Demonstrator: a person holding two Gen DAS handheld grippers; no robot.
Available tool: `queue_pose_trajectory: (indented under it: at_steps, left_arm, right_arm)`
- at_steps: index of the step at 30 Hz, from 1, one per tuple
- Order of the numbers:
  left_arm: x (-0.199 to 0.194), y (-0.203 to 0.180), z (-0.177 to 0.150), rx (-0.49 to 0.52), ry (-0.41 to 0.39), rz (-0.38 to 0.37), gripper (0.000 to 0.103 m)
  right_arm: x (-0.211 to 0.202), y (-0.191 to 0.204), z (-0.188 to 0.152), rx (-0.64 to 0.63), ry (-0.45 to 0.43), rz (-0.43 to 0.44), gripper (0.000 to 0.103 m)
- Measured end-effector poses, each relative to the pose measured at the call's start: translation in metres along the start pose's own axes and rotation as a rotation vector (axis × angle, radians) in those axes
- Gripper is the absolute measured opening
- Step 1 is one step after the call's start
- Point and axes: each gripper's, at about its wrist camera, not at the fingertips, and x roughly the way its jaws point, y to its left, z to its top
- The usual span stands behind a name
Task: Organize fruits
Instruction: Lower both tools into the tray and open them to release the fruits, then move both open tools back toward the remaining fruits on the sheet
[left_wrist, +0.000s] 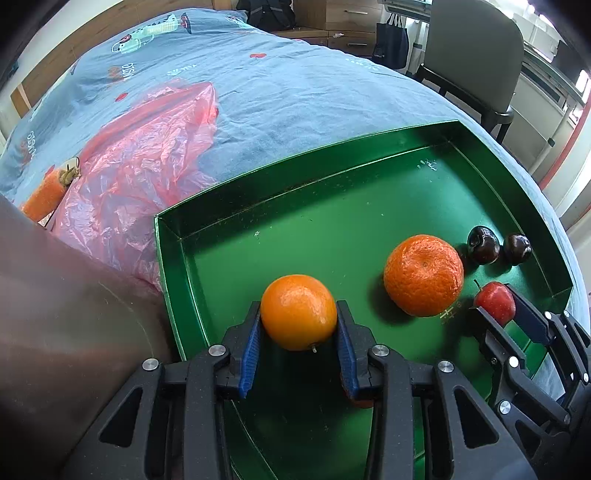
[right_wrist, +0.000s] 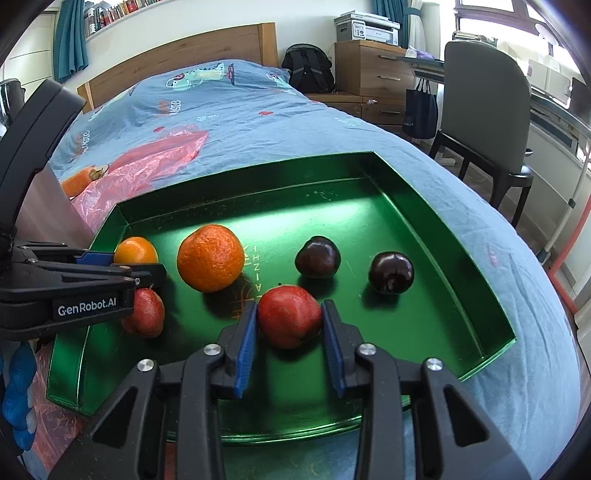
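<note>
A green tray (left_wrist: 295, 158) (right_wrist: 258, 173) lies on a blue bedspread. My left gripper (left_wrist: 299, 317) is shut on a smooth orange (left_wrist: 298, 311) (right_wrist: 135, 251) above the tray's left part. My right gripper (right_wrist: 290, 317) (left_wrist: 496, 302) is shut on a red apple (right_wrist: 289, 315) (left_wrist: 495, 301) near the tray's front. A larger bumpy orange (left_wrist: 423, 275) (right_wrist: 210, 257) and two dark plums (left_wrist: 483, 244) (left_wrist: 518, 248) (right_wrist: 317, 256) (right_wrist: 390, 272) rest in the tray. Another red fruit (right_wrist: 146, 314) lies under the left gripper.
A pink plastic bag (left_wrist: 147, 162) (right_wrist: 155, 155) lies on the bed left of the tray. A carrot (left_wrist: 46, 197) (right_wrist: 79, 181) lies beside it. A grey chair (right_wrist: 484, 110) and wooden drawers (right_wrist: 373, 74) stand to the right of the bed.
</note>
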Motion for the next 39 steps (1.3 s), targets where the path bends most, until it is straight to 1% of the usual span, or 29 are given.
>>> queue_pose_trajectory:
  at_steps: [2,5,7,8,10,13,17,21,25,30,32,33,34,39]
  left_arm:
    - [-0.002,0.0,0.001,0.005,-0.009,0.013,0.034]
    - [-0.012,-0.004,0.0,0.007,-0.024,0.012,0.042]
    - [-0.023,-0.01,-0.002,0.038,-0.057,0.031,0.051]
    - [-0.029,-0.014,-0.003,0.055,-0.072,0.044,0.052]
    - [-0.04,-0.018,-0.005,0.071,-0.099,0.054,0.052]
    - [-0.057,-0.022,-0.012,0.074,-0.118,0.043,0.053]
    - [-0.084,-0.025,-0.032,0.086,-0.149,0.023,0.053]
    - [-0.115,-0.024,-0.058,0.078,-0.172,-0.016,0.053]
    - [-0.148,-0.019,-0.094,0.11,-0.216,-0.014,0.055]
    - [-0.178,-0.003,-0.132,0.118,-0.231,0.001,0.056]
    - [-0.188,0.001,-0.147,0.124,-0.236,0.01,0.057]
    - [-0.193,0.004,-0.154,0.126,-0.238,0.013,0.057]
    - [-0.197,0.007,-0.162,0.126,-0.24,0.017,0.058]
    - [-0.215,0.028,-0.188,0.107,-0.246,0.025,0.062]
  right_arm:
    - [0.0,0.002,0.001,-0.004,0.006,-0.001,0.029]
    - [-0.003,0.002,0.001,-0.003,0.012,0.006,0.032]
    - [-0.01,0.001,0.002,0.003,0.003,-0.005,0.05]
    - [-0.015,0.001,0.002,0.008,-0.006,-0.007,0.053]
    - [-0.026,0.0,0.003,0.015,-0.023,-0.007,0.065]
    - [-0.042,0.0,0.001,0.015,-0.035,-0.017,0.068]
    - [-0.064,-0.004,-0.007,0.036,-0.042,-0.029,0.069]
    - [-0.092,-0.01,-0.017,0.09,-0.059,-0.04,0.07]
    - [-0.121,-0.009,-0.026,0.14,-0.073,-0.032,0.07]
    - [-0.154,0.006,-0.035,0.163,-0.088,-0.023,0.07]
    - [-0.165,0.014,-0.04,0.167,-0.084,-0.022,0.072]
    - [-0.169,0.018,-0.042,0.169,-0.084,-0.021,0.076]
    - [-0.174,0.022,-0.045,0.173,-0.084,-0.019,0.078]
    - [-0.19,0.046,-0.059,0.168,-0.061,-0.02,0.081]
